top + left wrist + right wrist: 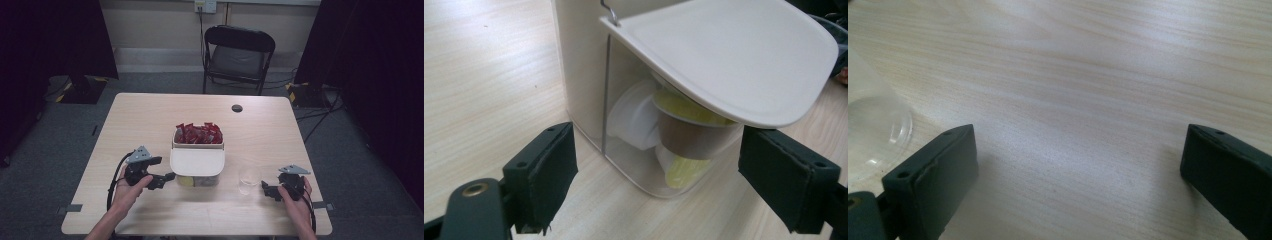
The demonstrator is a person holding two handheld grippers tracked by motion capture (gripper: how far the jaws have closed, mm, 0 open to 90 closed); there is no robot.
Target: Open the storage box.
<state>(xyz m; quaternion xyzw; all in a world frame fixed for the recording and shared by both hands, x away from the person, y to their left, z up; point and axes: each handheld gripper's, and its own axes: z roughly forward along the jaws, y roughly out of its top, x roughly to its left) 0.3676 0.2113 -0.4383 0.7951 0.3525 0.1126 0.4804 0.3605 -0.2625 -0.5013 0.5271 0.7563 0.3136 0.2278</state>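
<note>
Dispenser box point(197, 165) sits mid-table, left tongs point(165, 179) gaping wide at its clear corner, right tongs point(266, 190) wide, empty.

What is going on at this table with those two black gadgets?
A person sits at a wooden table with a handheld gripper in each hand. The left gripper, jaws open, points at the clear lower part of a white container, where small capsule cups sit under a hinged flap. Red packets fill its top. The right gripper, also open, rests beside an empty clear cup. Nothing is grasped yet.
</note>
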